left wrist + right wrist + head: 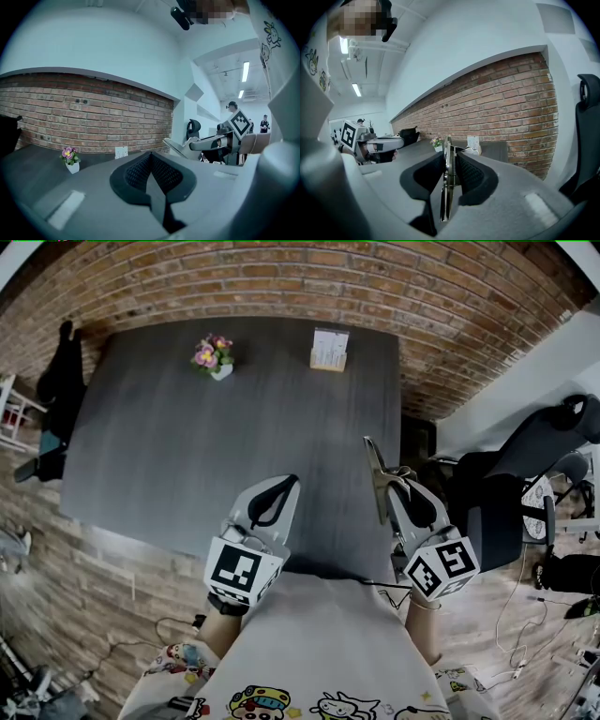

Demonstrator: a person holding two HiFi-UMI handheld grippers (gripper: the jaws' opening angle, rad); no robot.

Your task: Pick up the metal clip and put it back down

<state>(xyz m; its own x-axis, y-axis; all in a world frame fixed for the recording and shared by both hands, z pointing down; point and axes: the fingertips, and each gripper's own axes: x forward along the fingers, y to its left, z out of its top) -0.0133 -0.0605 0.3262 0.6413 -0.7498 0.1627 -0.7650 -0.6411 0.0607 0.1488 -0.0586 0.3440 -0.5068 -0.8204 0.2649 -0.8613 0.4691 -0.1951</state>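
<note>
Clip [446, 189] is sitting edge-on in the right claw [450, 153], pads clamping its flat sides, apparently hanging clear above the surface [169, 456] near its right edge. Judging it thin, stiff, light and slick, so the flat faces are giving the best hold. Left claw [151, 157] is resting closed and empty. At the far edge, a white pot [221, 372] is holding pink flowers [212, 352].

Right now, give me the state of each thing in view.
Left gripper: shut, empty.
Right gripper: shut on clip.
Clip: held on edge between the right jaws.
Flower pot: upright on table.
Card stand: upright, far table edge.
</note>
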